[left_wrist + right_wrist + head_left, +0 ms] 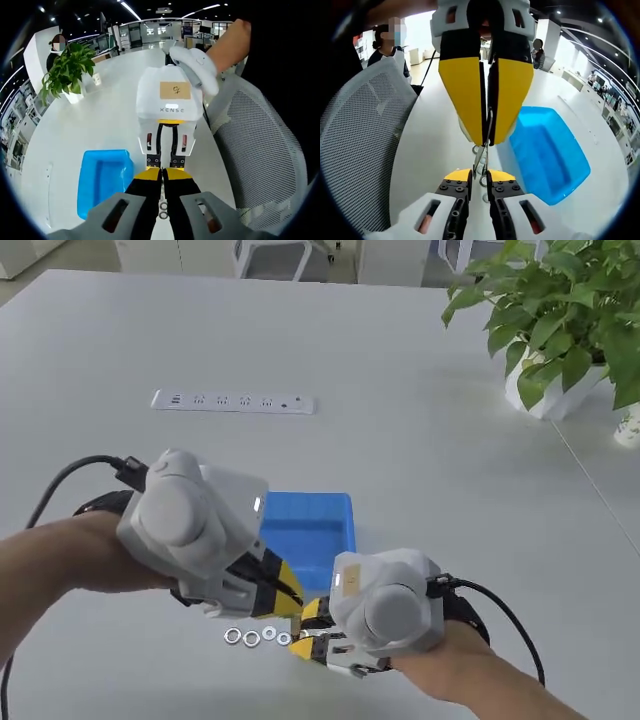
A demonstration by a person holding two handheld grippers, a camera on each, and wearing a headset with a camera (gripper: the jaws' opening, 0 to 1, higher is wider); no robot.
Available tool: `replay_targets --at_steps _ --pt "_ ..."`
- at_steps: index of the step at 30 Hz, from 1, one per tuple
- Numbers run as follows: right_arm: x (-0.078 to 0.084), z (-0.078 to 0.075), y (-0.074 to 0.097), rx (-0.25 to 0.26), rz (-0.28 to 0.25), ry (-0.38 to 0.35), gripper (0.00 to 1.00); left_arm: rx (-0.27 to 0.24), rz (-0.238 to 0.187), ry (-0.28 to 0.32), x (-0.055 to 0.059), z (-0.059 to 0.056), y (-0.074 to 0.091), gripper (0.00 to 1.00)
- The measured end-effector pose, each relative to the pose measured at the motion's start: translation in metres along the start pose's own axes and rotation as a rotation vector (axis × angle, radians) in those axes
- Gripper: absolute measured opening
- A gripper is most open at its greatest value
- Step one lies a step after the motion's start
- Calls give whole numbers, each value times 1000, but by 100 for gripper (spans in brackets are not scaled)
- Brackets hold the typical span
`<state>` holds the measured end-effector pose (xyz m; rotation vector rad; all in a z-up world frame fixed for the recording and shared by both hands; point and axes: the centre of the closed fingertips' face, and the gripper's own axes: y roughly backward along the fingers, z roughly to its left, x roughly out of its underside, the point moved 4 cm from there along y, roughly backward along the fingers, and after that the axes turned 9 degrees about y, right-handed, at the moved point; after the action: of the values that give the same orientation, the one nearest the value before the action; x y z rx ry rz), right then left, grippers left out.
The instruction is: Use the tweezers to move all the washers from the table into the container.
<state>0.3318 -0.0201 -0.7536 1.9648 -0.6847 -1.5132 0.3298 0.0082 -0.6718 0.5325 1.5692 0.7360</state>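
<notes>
The left gripper (pixel 161 172) has its fingers pinched shut on the tweezers (pixel 480 157). The right gripper (pixel 479 176) has its fingers narrowly apart around the tweezers' tip. Washers (pixel 258 637) lie on the tabletop (pixel 420 460) near the container (pixel 310 525).

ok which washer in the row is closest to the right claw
The rightmost washer in the head view, beside the right claw; the other three lie further left.

Left tool's (pixel 487 142) jaws hide most of the tweezers (pixel 480 159).
</notes>
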Motion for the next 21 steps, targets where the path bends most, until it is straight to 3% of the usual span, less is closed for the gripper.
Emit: replay_targets --at_steps 21 --pt "0 -3 2 32 -1 2 13 -3 1 -14 -3 0 1 6"
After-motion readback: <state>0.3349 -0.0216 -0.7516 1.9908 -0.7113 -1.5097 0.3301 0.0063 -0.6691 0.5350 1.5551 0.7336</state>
